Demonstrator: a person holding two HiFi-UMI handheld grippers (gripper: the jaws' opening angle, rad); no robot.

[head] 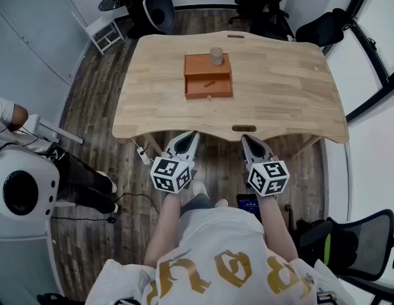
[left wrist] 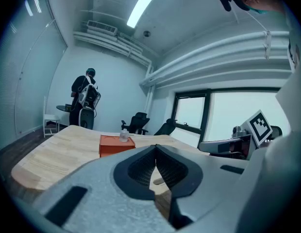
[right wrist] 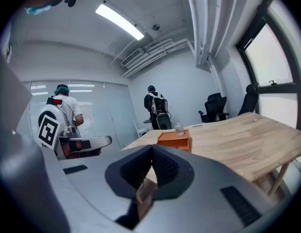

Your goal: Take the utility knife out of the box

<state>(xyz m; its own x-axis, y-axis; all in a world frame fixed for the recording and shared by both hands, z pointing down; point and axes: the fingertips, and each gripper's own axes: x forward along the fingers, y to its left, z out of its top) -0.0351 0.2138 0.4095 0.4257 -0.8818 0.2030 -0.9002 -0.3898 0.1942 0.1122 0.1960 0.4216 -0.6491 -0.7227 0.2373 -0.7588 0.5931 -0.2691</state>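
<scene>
From the head view, the orange box (head: 200, 65) sits mid-bench (head: 279, 94), with its drawer (head: 208, 96) pulled open toward the person. Lying inside the drawer is a slim orange piece, the utility knife (head: 210, 83). A small clear jar (head: 216, 56) stands on the box's top. Both gripper views catch the box only from the side, jar on top, so neither sees into the drawer or shows the knife. They do show their own jaws plainly: the left claw (left wrist: 156, 147) has its pads pressed together at the tips with nothing between them. The right claw (right wrist: 152, 147) is the same, closed and empty. Both hover off the bench's near edge, well apart from the box.
</scene>
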